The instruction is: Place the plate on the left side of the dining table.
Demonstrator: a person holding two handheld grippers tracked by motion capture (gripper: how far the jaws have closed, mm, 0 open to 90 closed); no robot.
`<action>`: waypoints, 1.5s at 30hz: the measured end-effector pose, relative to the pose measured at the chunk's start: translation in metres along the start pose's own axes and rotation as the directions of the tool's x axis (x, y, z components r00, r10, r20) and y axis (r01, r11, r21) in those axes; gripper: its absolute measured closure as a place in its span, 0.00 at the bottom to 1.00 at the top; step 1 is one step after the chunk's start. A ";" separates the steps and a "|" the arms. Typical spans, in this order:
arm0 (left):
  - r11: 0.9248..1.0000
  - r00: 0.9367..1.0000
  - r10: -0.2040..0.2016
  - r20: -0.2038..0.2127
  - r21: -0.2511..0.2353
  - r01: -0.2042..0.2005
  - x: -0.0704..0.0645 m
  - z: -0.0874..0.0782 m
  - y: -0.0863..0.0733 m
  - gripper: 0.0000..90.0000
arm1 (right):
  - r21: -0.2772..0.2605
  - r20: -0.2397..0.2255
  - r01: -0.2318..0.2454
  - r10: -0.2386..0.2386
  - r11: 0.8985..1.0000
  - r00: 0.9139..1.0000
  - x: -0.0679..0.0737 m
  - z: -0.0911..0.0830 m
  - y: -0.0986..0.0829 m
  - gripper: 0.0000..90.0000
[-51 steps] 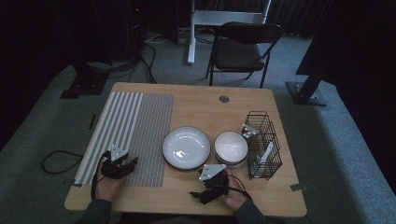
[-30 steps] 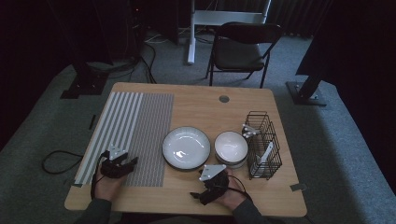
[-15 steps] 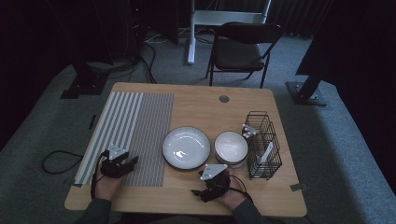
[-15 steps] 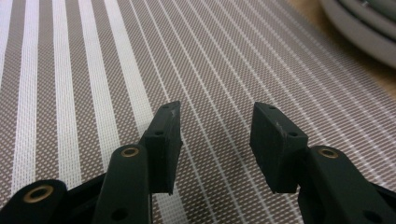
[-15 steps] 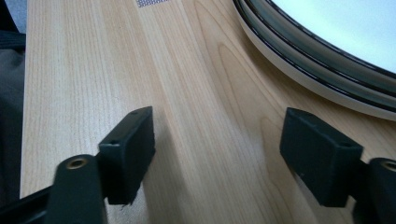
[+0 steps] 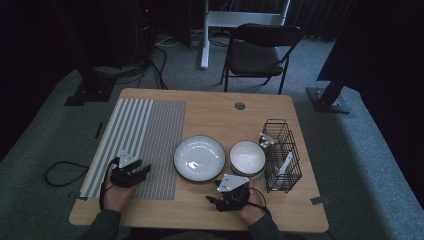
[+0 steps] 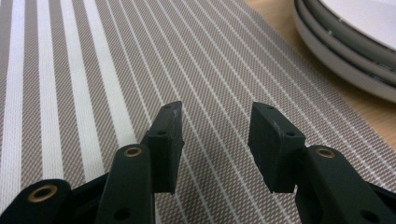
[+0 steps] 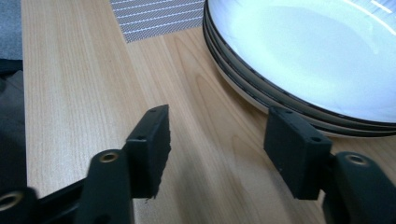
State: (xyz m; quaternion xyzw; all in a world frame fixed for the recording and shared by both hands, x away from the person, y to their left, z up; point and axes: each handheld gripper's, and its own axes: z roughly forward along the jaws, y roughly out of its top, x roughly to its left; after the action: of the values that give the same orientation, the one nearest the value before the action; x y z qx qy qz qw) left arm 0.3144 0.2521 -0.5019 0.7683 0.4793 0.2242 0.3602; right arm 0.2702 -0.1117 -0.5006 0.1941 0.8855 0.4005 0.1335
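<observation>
The room is dim; walls and far corners are dark. The floor (image 6: 380, 165) is grey-blue carpet. A black folding chair (image 6: 261, 54) stands beyond the far edge of the wooden table (image 6: 210, 107), facing it. Behind the chair, a white stand (image 6: 206, 30) rises from the carpet. Black stand bases (image 6: 327, 97) sit on the floor at both far corners of the table. Black cables (image 6: 159, 70) trail across the carpet at far left
</observation>
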 end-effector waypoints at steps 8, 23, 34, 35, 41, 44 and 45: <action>0.999 0.999 0.029 0.016 -0.020 -0.028 -0.008 0.002 0.018 0.64 | -0.039 0.024 -0.012 0.013 0.999 1.000 -0.002 -0.007 0.005 0.61; 0.996 0.993 0.076 0.085 -0.053 -0.072 -0.030 0.019 0.052 0.70 | -0.084 0.122 -0.046 0.056 0.995 0.991 -0.010 -0.010 0.013 0.81; 0.996 0.991 0.082 0.106 -0.053 -0.077 -0.042 0.040 0.069 0.75 | -0.074 0.182 -0.055 0.068 0.996 0.981 -0.015 -0.005 0.012 0.84; 0.996 0.991 0.084 0.107 -0.051 -0.079 -0.043 0.043 0.070 0.76 | -0.074 0.185 -0.058 0.071 0.996 0.980 -0.015 -0.005 0.012 0.84; 0.997 0.992 0.073 0.108 -0.036 -0.069 -0.046 0.055 0.076 0.78 | -0.071 0.186 -0.058 0.070 0.996 0.980 -0.017 -0.003 0.011 0.84; 0.997 0.991 0.075 0.111 -0.029 -0.072 -0.047 0.060 0.079 0.81 | -0.067 0.198 -0.058 0.071 0.996 0.978 -0.016 -0.003 0.011 0.86; 0.997 0.991 0.075 0.112 -0.026 -0.073 -0.048 0.061 0.080 0.81 | -0.070 0.200 -0.062 0.075 0.996 0.977 -0.016 -0.003 0.011 0.87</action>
State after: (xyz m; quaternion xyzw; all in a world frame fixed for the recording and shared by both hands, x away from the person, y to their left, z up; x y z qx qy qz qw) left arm 0.3817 0.1656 -0.4794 0.7929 0.4269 0.1990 0.3867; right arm 0.2862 -0.1143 -0.4893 0.2598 0.8470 0.4108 0.2152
